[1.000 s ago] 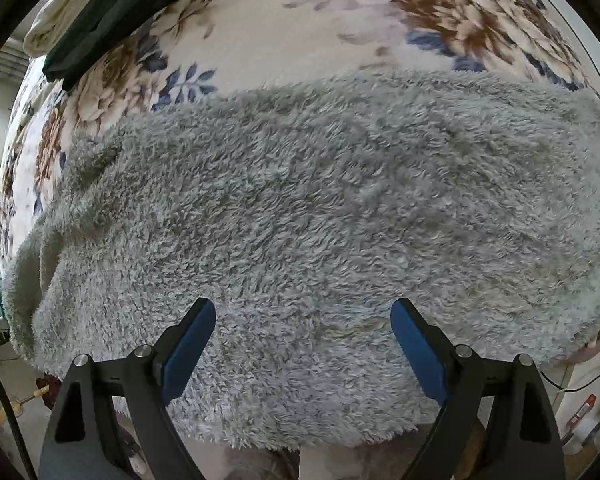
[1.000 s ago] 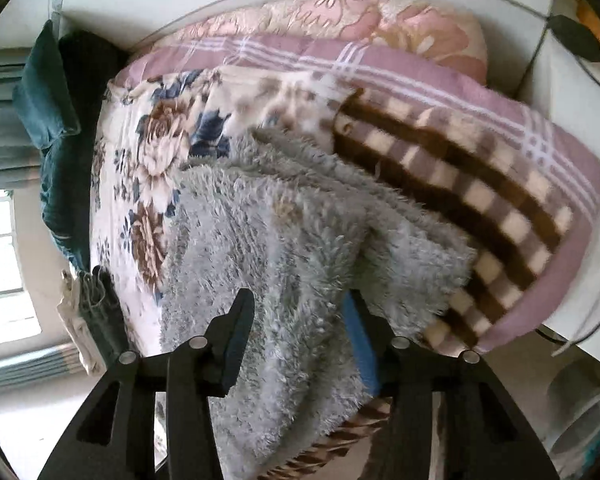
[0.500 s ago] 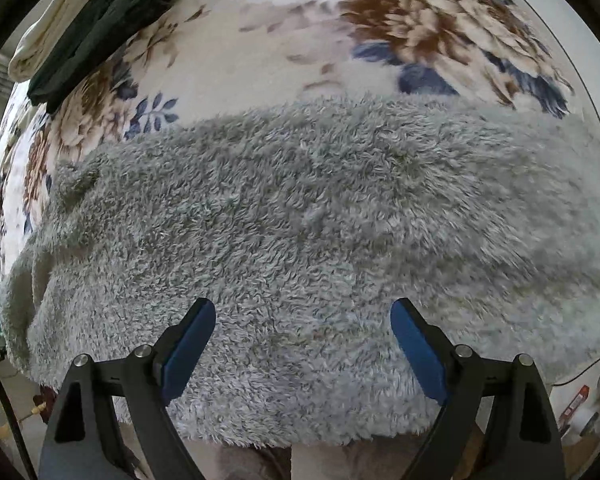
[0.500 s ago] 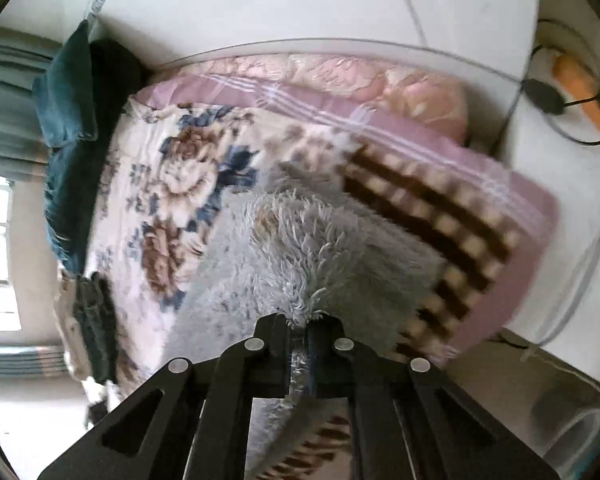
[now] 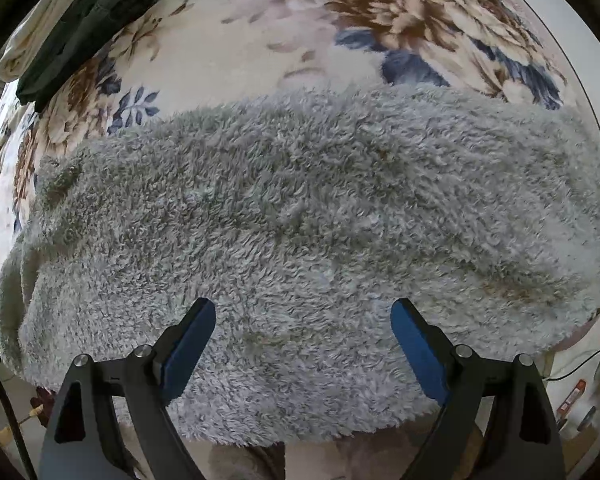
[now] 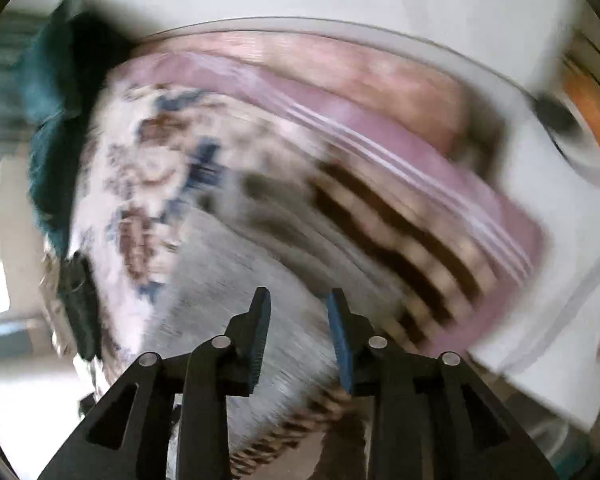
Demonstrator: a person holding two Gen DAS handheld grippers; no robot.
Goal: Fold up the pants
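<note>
The grey fluffy pants (image 5: pixel 300 240) lie spread across the floral bedspread (image 5: pixel 260 40) and fill most of the left wrist view. My left gripper (image 5: pixel 302 320) is wide open and empty, hovering over their near edge. In the blurred right wrist view the pants (image 6: pixel 228 280) show as a grey streaked patch on the bed. My right gripper (image 6: pixel 298 312) is partly open with nothing between its blue pads (image 6: pixel 340 336), a little above the pants.
Dark green and cream clothes (image 5: pixel 80 20) lie folded at the bed's far left. A brown checked blanket (image 6: pixel 400 232) and a pink striped cover (image 6: pixel 380 140) lie right of the pants. A dark teal cushion (image 6: pixel 48 128) sits at the far left.
My right gripper shut on a fold of the pants half a second ago; now it has opened, let go, and is swinging fast. The left gripper drifted slightly closer, still open.
</note>
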